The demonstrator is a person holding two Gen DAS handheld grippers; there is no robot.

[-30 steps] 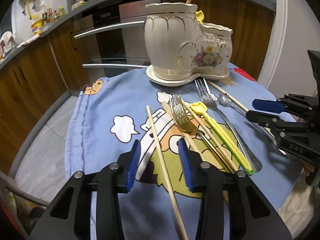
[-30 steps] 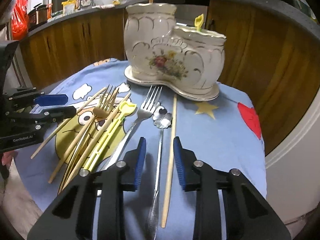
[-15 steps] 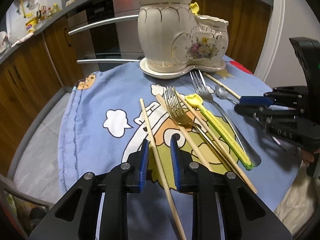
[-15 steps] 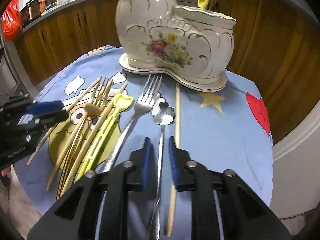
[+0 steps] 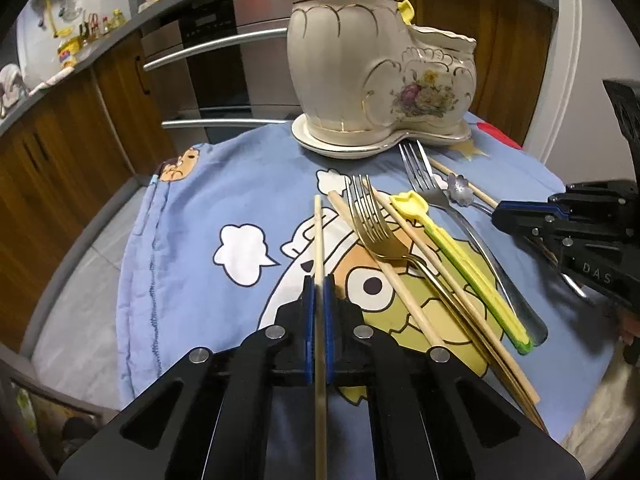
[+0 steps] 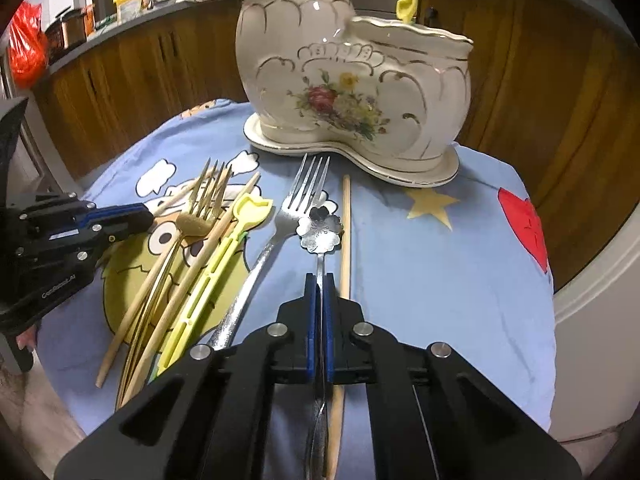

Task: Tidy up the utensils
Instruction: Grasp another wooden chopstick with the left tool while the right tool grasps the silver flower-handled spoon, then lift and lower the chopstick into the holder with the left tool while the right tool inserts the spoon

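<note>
change: a second ago both pairs of tongs stood open over the cloth; now each is closed on a utensil.
left chopstick: the left gripper pinches a wooden chopstick between its blue pads, about mid-length, the tip pointing toward the holder.
spoon: the right gripper is clamped on the thin handle of the flower-bowl spoon, which lies just beside another chopstick on the cloth.
holder: the cream ceramic holder stands at the far edge of the blue cloth, with a yellow piece and a stick already poking out.
lift: raise each piece straight up before swinging, so the spoon does not drag its neighbouring chopstick.
grip: both pieces are slim and slick and likely to pivot; keep the squeeze firm.
drop: tip the end down over the holder's mouth before letting go.
left behind: gold fork, silver fork, yellow tongs and more chopsticks lie in a loose pile between the grippers.
</note>
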